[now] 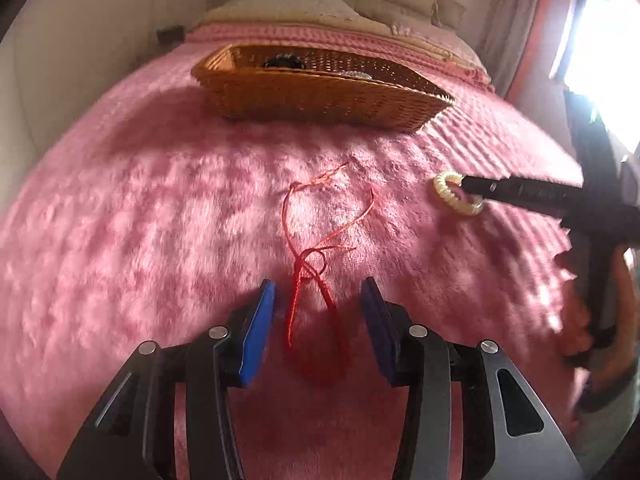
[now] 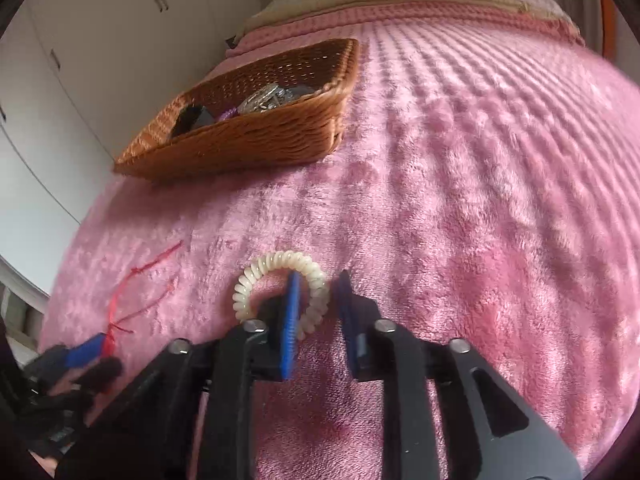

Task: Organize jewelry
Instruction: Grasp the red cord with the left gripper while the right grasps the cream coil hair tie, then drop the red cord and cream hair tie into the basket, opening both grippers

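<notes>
Red cord [image 1: 310,276] between parted left fingers [image 1: 256,328]

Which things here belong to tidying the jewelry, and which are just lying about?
Job:
red cord
cream spiral band
wicker basket, with pieces already inside
left tool
right tool

Just there:
pink blanket
pillow

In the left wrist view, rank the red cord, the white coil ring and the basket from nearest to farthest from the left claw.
1. Red cord: between the open left claw fingers, on the blanket.
2. White coil ring: farther out to the right, at the right claw's tip.
3. Basket: farthest, straight ahead up the bed.
</notes>
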